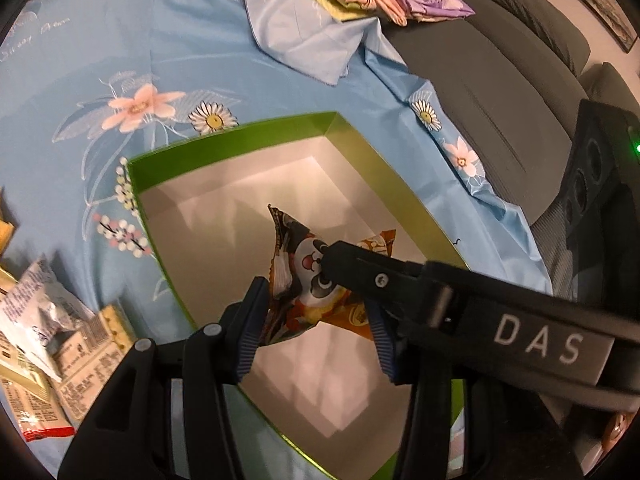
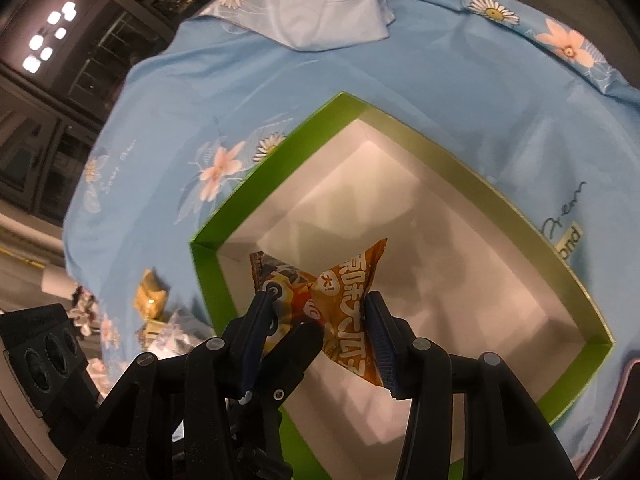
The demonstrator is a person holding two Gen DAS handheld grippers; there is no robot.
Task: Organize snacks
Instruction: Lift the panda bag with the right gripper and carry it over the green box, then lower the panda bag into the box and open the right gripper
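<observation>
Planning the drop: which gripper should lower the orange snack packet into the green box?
Right, probably. Left gripper and right gripper both pinch the orange packet over the green box; loose snacks lie at left's side.

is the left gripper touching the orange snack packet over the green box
Touching. In the left wrist view the left gripper has both blue pads pressed into the crumpled orange snack packet, above the green box.

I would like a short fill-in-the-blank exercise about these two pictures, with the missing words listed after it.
1. Both tools hold one orange snack packet above a box whose rim is ____.
2. The inside of the box is ____.
3. The cloth under the box is light ____ with flowers.
4. More snack packets lie on the cloth, ____ the box.

Missing words: green; white; blue; outside
</observation>
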